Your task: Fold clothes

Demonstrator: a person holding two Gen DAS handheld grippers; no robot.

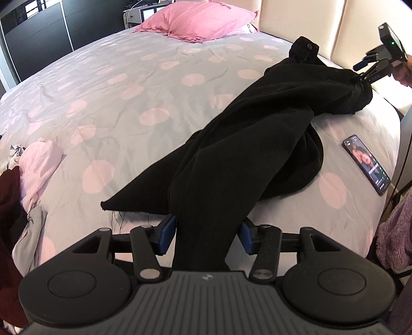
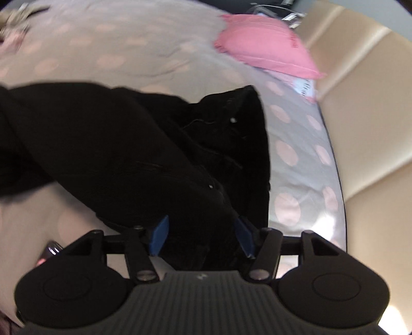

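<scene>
Left wrist view: black trousers (image 1: 257, 128), soft heavy knit, twisted in a long rope across the bed, one frayed hem corner near. Left gripper (image 1: 207, 233): blue pads parted, cloth between them, no visible squeeze. Right gripper (image 2: 202, 235): likewise parted about the bunched waist end, far right. Judgement: regrip both ends, untwist and pull flat before folding. Duvet (image 1: 116, 85): grey, pink dots, creased. Phone (image 1: 367, 165) near right; pink pillow (image 1: 200, 20) far.
</scene>
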